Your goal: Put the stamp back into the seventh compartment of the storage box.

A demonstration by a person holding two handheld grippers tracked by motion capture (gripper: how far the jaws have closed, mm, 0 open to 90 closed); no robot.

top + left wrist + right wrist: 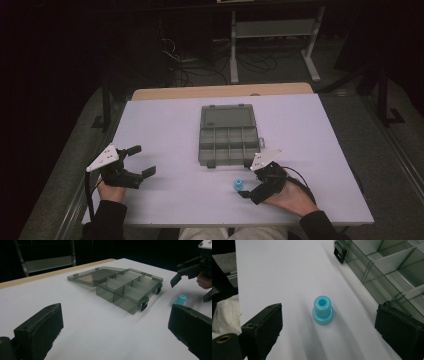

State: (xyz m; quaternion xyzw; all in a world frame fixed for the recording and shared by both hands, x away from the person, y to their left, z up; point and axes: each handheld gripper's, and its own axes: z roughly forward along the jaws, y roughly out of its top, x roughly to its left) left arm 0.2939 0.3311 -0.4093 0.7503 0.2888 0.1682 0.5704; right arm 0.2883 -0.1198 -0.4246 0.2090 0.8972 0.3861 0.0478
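A white table [165, 125] carries a smoky transparent organizer box [228, 135] near its middle, with the lid [227, 117] folded fully back and lying flat on the far side. The box is divided by thin walls into small compartments, and two dark latches [145, 305] sit on its near edge. A small blue plastic piece [239, 185] — a short tube standing upright on a wider round base, with a hole in its top — stands on the table just in front of the box's right near corner, apart from it. The right gripper [248, 181] is held by the person's right hand [292, 197] beside this piece; its jaws are spread wide, and in the right gripper view the blue piece [323, 310] stands between them and touches neither. One jaw of it lies close to the box's near edge. The left gripper [141, 160] is well apart at the left side of the table, held by the left hand [111, 191], its jaws also wide and with nothing between them. In the left gripper view the box [125, 288] lies ahead and the right gripper [192, 281] appears at the far right, above the blue piece [180, 300].
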